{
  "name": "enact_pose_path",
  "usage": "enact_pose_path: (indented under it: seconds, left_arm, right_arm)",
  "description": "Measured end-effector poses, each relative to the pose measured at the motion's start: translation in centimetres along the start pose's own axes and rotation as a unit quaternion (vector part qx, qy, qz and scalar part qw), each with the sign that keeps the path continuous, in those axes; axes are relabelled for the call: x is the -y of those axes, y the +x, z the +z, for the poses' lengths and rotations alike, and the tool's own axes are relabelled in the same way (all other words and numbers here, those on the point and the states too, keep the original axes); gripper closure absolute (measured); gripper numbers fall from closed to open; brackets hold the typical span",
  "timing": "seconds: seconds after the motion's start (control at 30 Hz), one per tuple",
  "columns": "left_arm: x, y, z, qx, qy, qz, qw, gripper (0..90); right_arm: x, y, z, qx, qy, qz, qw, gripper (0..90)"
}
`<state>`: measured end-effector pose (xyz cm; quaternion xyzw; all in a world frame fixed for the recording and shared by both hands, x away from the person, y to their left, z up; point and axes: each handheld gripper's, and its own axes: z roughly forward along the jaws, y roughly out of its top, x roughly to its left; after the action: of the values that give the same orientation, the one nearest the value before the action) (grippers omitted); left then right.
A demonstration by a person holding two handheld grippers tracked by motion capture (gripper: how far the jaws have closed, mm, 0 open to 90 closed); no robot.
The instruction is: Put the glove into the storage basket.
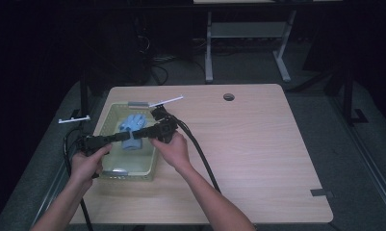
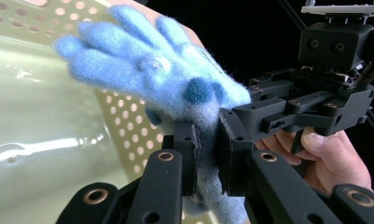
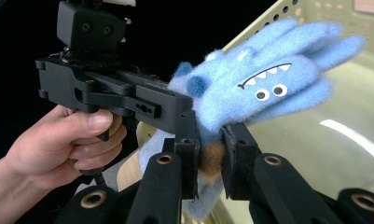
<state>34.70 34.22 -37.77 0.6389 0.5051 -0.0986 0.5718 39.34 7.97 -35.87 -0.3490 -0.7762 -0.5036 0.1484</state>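
A fuzzy blue glove (image 1: 132, 123) with a monster face of two eyes and white teeth (image 3: 268, 88) hangs over a pale green perforated basket (image 1: 104, 120). Both grippers hold it at the cuff. My left gripper (image 1: 127, 136) reaches in from the left, and its pads are shut on the cuff (image 2: 207, 154). My right gripper (image 1: 136, 134) comes from the right, shut on the cuff right beside it (image 3: 208, 156). The glove's fingers (image 2: 124, 56) point away over the basket. Each gripper view shows the other gripper (image 2: 315, 93) (image 3: 105, 93) close by in a hand.
The basket stands at the left of a wooden table (image 1: 258, 144). A white strip (image 1: 166, 101) lies just behind the basket, near a cable hole (image 1: 228, 96). Black cables (image 1: 200, 154) trail over the table. A metal desk frame (image 1: 248, 43) stands beyond.
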Motion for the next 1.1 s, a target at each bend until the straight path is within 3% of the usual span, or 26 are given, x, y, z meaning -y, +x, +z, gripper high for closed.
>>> enact_pose_path:
  seconds: [0.27,0.63,1.1]
  left_arm:
    - [-0.1,1.0,-0.7,-0.015,0.008,-0.014,0.9998,81.6]
    - [-0.2,2.2,-0.6,-0.043,0.035,-0.006,0.9985,83.8]
    - [0.0,2.5,0.8,-0.092,0.075,0.004,0.9930,84.5]
  right_arm:
    - [-0.2,-0.2,1.8,0.000,0.007,0.002,1.0000,78.5]
    - [-0.1,-0.9,3.6,0.006,0.029,0.013,0.9995,78.4]
    - [0.2,-1.7,4.5,0.042,0.058,0.006,0.9974,76.2]
